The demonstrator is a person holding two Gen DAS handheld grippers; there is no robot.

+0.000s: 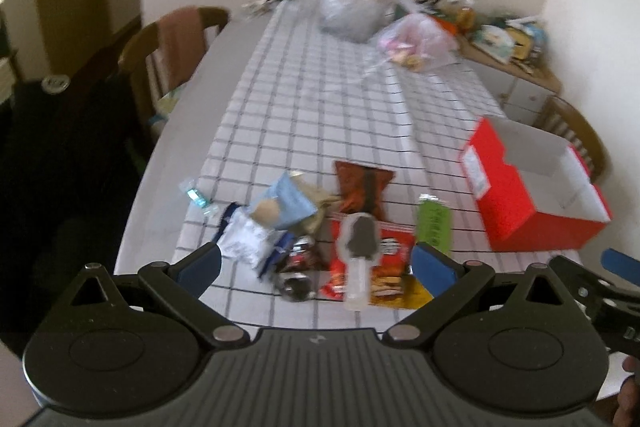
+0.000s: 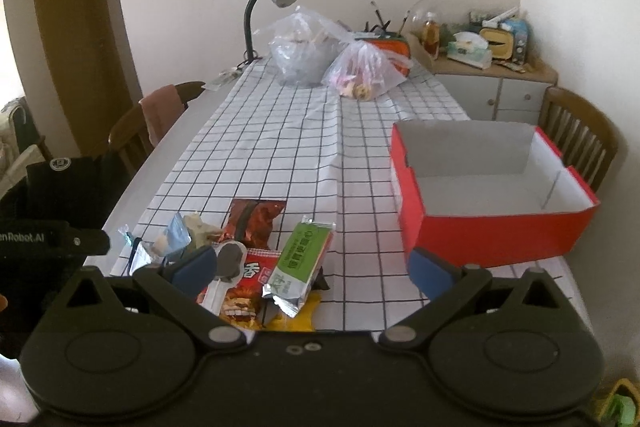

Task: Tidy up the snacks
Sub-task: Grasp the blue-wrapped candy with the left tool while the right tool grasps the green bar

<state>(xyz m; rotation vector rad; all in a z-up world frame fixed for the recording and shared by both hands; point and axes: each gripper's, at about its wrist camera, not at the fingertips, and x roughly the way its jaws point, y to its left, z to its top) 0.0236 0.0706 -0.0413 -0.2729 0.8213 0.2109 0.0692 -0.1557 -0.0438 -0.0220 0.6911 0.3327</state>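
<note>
Still at the start: snacks (image 1: pixel 340 227) lie heaped on the cloth, the red box (image 2: pixel 492 231) empty beside them. Both grippers, left (image 1: pixel 316 267) and right (image 2: pixel 312 267), hover wide open, holding nothing; next, probably close on one packet

Both wrist cams look down the table (image 2: pixel 280 147) from near end; share snack pile (image 2: pixel 256 259), box (image 2: pixel 492 227).
</note>
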